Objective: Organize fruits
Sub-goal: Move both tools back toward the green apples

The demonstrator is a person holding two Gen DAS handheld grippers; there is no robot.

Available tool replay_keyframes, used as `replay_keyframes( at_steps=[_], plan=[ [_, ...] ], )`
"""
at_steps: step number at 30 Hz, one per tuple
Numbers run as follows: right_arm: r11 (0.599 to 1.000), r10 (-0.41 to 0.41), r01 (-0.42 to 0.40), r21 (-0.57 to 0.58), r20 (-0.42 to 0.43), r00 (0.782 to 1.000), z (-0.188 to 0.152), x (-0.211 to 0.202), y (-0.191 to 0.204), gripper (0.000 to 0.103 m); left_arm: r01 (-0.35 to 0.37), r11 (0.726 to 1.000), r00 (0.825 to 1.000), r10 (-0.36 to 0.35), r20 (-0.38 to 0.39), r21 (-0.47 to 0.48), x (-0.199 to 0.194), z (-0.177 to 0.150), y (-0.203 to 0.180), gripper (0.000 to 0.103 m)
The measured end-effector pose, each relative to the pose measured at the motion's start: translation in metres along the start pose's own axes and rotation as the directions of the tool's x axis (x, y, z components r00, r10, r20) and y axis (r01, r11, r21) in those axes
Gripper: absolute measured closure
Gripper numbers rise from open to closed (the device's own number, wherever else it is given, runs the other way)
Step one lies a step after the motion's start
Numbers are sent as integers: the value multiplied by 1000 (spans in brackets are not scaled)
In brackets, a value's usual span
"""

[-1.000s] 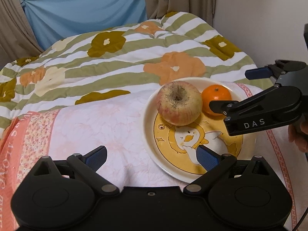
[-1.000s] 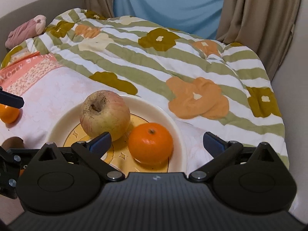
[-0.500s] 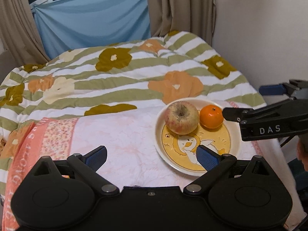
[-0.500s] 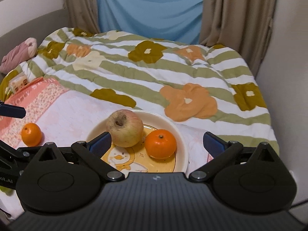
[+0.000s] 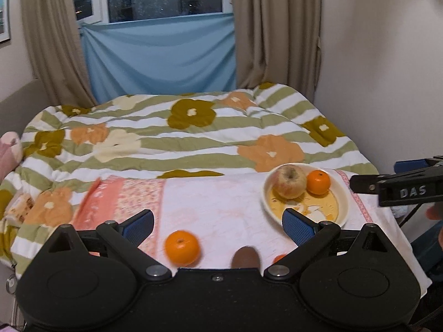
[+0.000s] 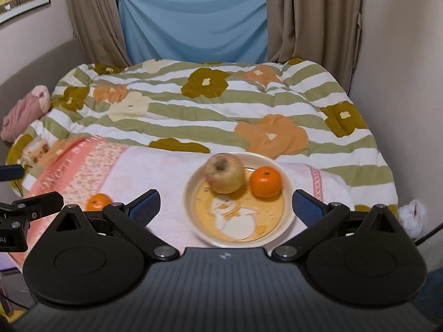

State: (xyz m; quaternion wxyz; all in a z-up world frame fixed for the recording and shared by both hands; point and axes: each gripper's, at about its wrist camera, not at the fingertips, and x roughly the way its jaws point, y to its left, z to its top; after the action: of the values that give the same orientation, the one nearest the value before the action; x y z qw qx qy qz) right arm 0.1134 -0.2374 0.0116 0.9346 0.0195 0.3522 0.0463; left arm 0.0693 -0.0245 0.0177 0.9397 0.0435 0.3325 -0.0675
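Observation:
A cream plate (image 5: 342, 203) (image 6: 288, 193) with a yellow duck print lies on the pink cloth and holds an apple (image 5: 289, 181) (image 6: 224, 176) and an orange (image 5: 318, 182) (image 6: 265, 181). A loose orange (image 5: 182, 248) (image 6: 97, 201) lies on the cloth near the front edge, with a brown fruit (image 5: 246, 257) and a sliver of another orange (image 5: 279, 257) beside it. My left gripper (image 5: 218, 225) is open and empty above the loose fruits. My right gripper (image 6: 225, 207) is open and empty, hovering short of the plate.
The pink cloth (image 5: 216, 207) covers the near end of a bed with a flowered striped quilt (image 5: 177, 138). A wall (image 5: 387, 69) stands on the right, curtains (image 5: 271, 27) and a window at the back. A pink soft toy (image 6: 25, 110) lies far left.
Both grippers have pulled back and up from the plate. The plate now looks smaller, and the loose fruits at the front edge have come into the left wrist view.

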Motion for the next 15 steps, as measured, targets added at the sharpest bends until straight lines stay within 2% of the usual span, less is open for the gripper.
replay_keyframes(
  at_steps=[7, 15],
  plan=[
    [999, 19, -19, 50, 7, 1000, -18, -31, 42, 0, -2, 1000, 1000, 2, 16, -2, -31, -29, 40, 2],
    [997, 31, -29, 66, -30, 999, -59, -36, 89, 0, 51, 998, 998, -50, -30, 35, -35, -68, 75, 2]
  ],
)
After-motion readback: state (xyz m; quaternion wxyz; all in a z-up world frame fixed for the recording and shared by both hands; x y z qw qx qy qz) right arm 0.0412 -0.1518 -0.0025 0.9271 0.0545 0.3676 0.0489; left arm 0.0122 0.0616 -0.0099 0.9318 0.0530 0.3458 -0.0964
